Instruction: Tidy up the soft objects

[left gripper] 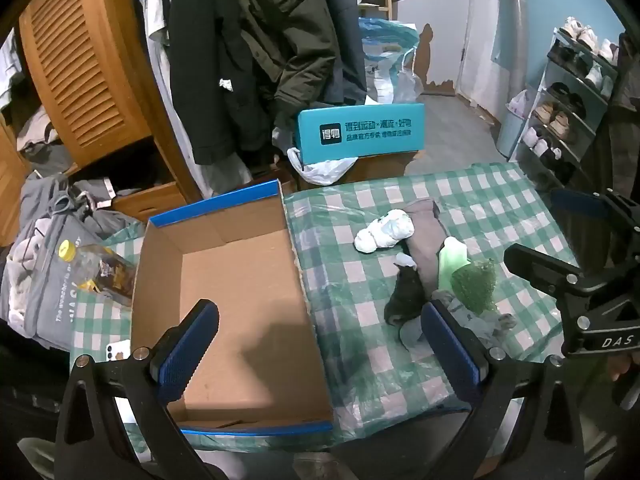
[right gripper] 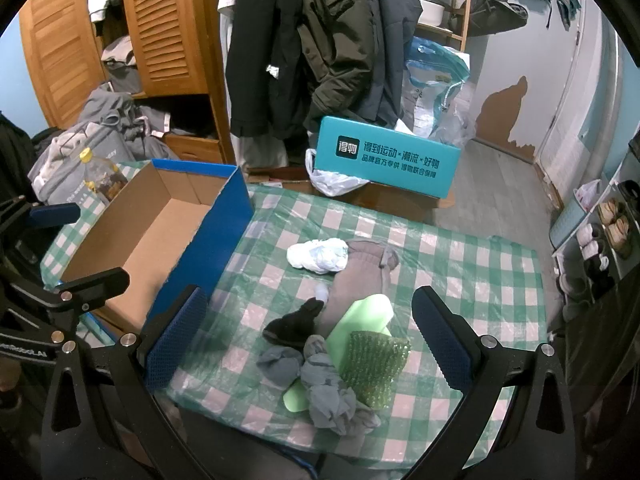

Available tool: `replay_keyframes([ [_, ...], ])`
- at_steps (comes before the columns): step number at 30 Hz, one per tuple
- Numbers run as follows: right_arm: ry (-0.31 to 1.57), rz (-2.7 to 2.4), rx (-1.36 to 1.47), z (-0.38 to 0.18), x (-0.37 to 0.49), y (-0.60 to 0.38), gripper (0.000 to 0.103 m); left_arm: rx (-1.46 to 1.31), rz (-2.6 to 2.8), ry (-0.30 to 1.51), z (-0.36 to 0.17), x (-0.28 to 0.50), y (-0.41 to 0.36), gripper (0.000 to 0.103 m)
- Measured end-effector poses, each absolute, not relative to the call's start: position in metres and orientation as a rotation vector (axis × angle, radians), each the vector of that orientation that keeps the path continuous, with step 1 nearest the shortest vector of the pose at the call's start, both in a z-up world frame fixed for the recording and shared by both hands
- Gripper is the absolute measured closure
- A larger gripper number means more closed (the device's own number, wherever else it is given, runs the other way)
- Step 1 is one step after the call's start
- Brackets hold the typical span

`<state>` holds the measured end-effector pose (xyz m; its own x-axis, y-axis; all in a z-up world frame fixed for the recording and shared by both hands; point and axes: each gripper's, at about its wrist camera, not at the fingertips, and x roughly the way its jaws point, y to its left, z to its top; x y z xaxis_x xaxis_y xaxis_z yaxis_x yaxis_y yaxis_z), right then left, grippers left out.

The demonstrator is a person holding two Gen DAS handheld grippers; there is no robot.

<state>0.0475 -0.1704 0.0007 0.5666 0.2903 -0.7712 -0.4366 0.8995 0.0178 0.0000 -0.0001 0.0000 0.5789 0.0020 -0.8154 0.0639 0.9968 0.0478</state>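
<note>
Your right gripper hangs directly over the heap of soft things, jaws spread wide and holding nothing, so it is the nearer of the two. Your left gripper, equally wide and empty, straddles the right wall of the cardboard box. The heap lies right of that box on the checked tablecloth. Nearest the box is the black sock, its long axis slanting away from you. Just beyond it lies the grey garment, with the white bundle at its far end. On the side away from the box are the pale green foam and the green scrubber. The crumpled grey socks lie closest to you. Nothing blocks the way to the box, which looks empty.
</note>
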Motion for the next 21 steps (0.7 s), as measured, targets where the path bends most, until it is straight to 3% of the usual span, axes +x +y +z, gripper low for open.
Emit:
replay_keyframes([
  [21,0.868,0.427,-0.184,0.0007,0.0475,-0.1722,0.002,0.073,-0.036,0.954,0.0008,0.0002,0.0005,0.001],
])
